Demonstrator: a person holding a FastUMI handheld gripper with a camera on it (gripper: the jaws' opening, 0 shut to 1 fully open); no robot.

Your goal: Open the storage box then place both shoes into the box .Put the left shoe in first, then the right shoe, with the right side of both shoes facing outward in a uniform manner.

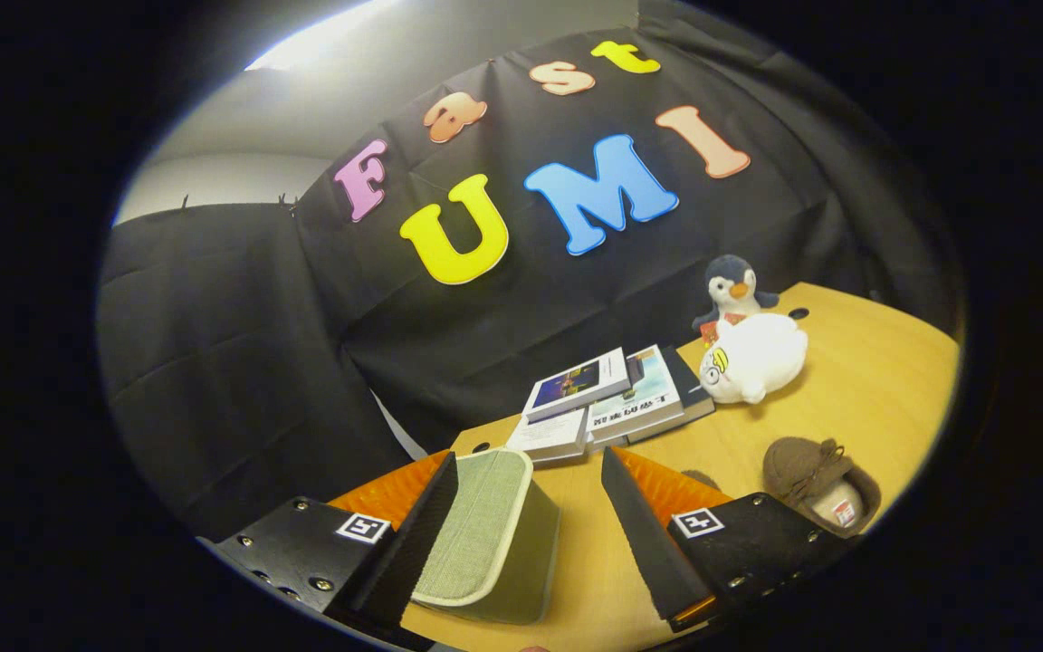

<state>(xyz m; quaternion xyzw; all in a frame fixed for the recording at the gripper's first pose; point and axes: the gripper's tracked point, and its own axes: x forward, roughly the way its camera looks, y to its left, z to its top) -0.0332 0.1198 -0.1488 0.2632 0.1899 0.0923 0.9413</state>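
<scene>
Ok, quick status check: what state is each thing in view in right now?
gripper: open, holding nothing
storage box: between the fingers by the left one, lid raised
brown shoe: on the table beyond the right finger, outside the box
books: stacked, closed
white plush: lying down
penguin plush: upright

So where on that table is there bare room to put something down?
The wooden table is bare beyond the white plush and brown shoe, and in the strip between the open gripper fingers, right of the green box lid. It is crowded ahead, where the books, penguin and plush cluster.
</scene>
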